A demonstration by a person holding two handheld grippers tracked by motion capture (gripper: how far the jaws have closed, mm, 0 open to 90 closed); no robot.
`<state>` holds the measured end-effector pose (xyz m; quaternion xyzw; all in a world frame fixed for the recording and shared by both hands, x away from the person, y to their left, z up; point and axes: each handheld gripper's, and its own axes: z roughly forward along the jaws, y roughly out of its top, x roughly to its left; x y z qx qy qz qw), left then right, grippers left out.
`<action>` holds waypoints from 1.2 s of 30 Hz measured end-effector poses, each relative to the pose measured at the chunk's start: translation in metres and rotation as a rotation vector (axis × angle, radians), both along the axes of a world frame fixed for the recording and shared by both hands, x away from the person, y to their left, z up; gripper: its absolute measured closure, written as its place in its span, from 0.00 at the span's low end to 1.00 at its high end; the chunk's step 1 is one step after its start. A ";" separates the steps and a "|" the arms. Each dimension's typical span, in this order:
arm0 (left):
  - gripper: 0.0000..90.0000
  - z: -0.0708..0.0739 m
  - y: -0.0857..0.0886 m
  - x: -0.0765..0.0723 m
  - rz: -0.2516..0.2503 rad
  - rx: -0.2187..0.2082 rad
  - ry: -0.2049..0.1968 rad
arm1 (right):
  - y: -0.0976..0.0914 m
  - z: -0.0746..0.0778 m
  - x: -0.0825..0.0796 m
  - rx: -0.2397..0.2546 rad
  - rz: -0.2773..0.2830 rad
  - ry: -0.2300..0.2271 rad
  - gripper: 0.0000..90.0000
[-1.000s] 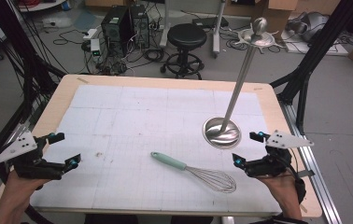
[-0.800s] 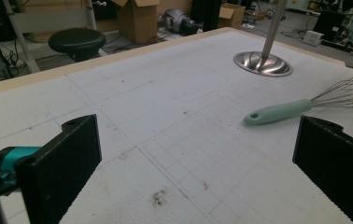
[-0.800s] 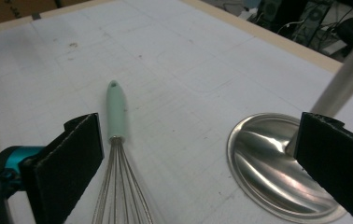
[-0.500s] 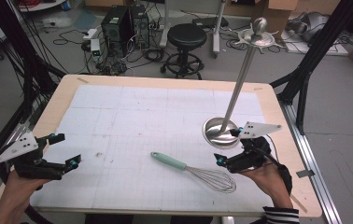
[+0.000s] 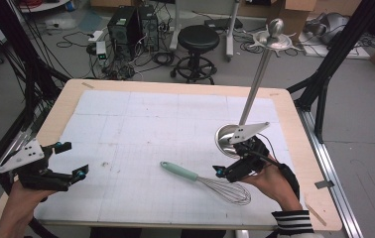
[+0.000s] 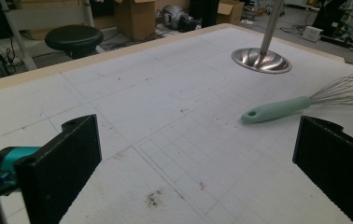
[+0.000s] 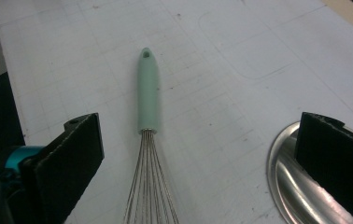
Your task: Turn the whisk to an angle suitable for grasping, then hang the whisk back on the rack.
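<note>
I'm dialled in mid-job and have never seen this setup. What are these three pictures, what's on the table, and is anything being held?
No robot here: a person holds a two-jaw gripper in each hand. The high view looks down on the table; the left gripper is at its left, the right gripper above the whisk. The other two pictures come from cameras riding on each gripper, looking along its black jaws. On the table lie a whisk with a mint-green handle and a steel stand on a round base. Both grippers are open and hold nothing.

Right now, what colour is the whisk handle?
Mint green whisk handle; clearest in the right gripper view.
</note>
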<state>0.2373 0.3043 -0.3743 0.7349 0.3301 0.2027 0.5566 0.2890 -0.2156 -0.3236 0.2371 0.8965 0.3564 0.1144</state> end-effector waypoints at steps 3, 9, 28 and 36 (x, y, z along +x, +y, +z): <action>0.02 0.000 -0.001 0.000 -0.003 0.002 0.002 | 0.006 -0.002 0.003 -0.026 0.018 0.019 0.00; 0.02 -0.001 -0.003 0.001 -0.008 0.004 0.005 | 0.021 -0.006 0.007 -0.056 0.057 0.053 0.00; 0.02 -0.002 -0.002 0.001 -0.009 0.003 0.006 | 0.060 -0.016 0.013 -0.108 0.103 0.083 0.00; 0.02 -0.002 -0.001 0.002 -0.006 -0.001 0.005 | 0.065 -0.019 0.012 -0.112 0.103 0.087 0.00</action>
